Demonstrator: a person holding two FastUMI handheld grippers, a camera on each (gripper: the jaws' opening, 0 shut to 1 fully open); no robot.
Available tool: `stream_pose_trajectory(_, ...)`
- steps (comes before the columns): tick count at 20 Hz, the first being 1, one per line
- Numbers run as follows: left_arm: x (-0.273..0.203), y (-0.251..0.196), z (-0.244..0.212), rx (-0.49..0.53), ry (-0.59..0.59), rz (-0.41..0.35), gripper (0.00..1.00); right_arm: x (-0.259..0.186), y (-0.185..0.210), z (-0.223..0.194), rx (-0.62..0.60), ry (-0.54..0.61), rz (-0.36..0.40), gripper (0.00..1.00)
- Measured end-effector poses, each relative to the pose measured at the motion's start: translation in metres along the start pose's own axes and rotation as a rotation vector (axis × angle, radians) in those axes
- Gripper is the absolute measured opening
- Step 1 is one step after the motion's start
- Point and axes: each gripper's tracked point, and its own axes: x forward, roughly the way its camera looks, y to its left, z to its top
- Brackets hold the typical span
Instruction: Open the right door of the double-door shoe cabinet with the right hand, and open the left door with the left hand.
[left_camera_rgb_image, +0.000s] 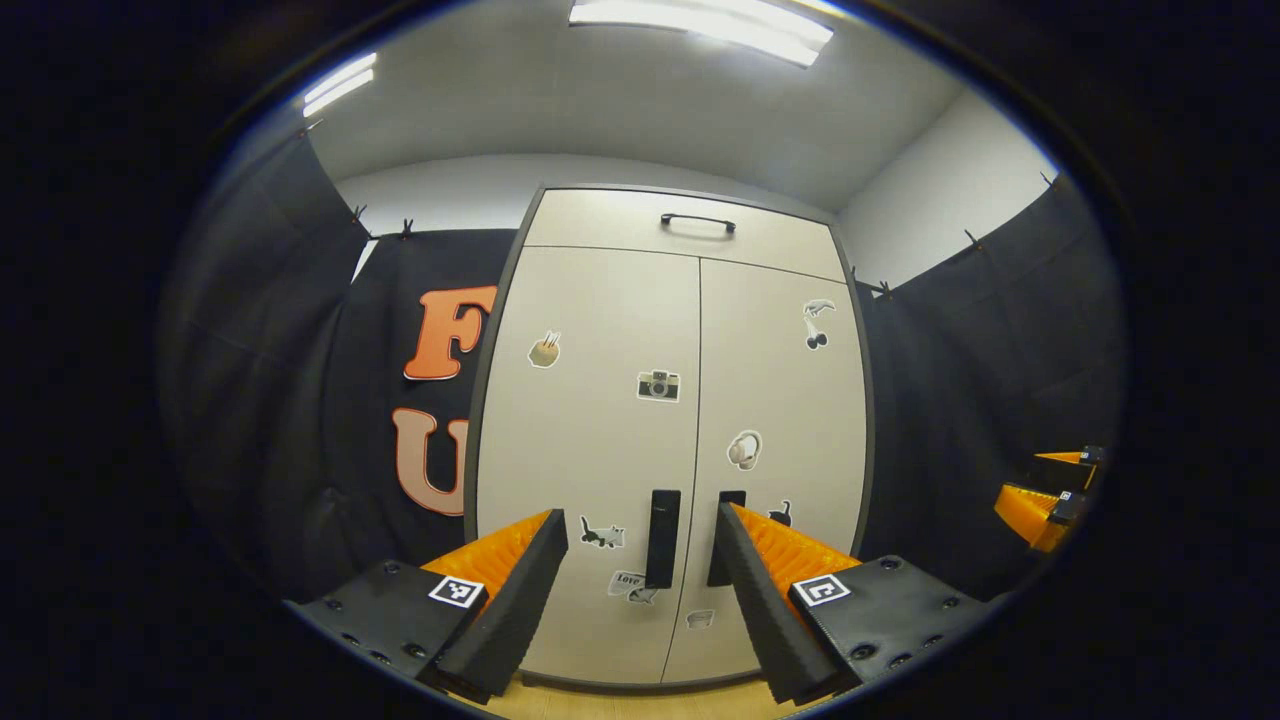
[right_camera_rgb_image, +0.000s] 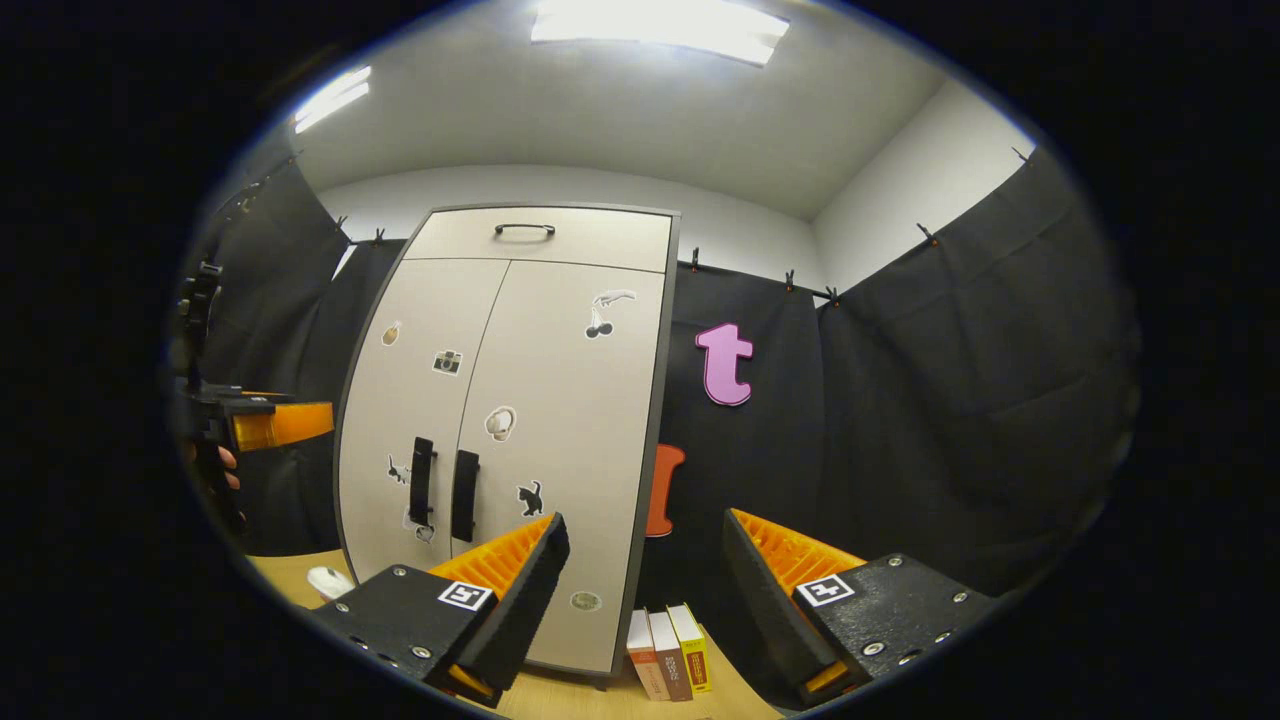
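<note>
Nothing is done yet, as I judge it: on the cabinet (left_camera_rgb_image: 670, 430) both the left door (left_camera_rgb_image: 590, 440) and the right door (left_camera_rgb_image: 780, 440) sit flush and closed. The left gripper (left_camera_rgb_image: 640, 560) hangs spread wide before the left handle (left_camera_rgb_image: 662, 538), apart from it. The right gripper (right_camera_rgb_image: 645, 565), jaws likewise spread, points past the cabinet's right edge, well off the right handle (right_camera_rgb_image: 464, 495), so both pulls remain.

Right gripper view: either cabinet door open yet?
No. Both the left door and right door sit flush and closed, with the right claw open short of the handles.
</note>
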Motion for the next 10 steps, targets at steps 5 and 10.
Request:
stream_pose_trajectory(5, 0.0, 0.007, 0.002, 0.011, 0.007, 0.008, 0.95, 0.004, 0.005, -0.006, 0.024, 0.024, 0.007, 0.95)
stream_pose_trajectory(10, -0.004, 0.016, 0.005, 0.014, -0.003, 0.018, 0.96, 0.006, 0.019, -0.009, 0.044, 0.038, 0.042, 0.95)
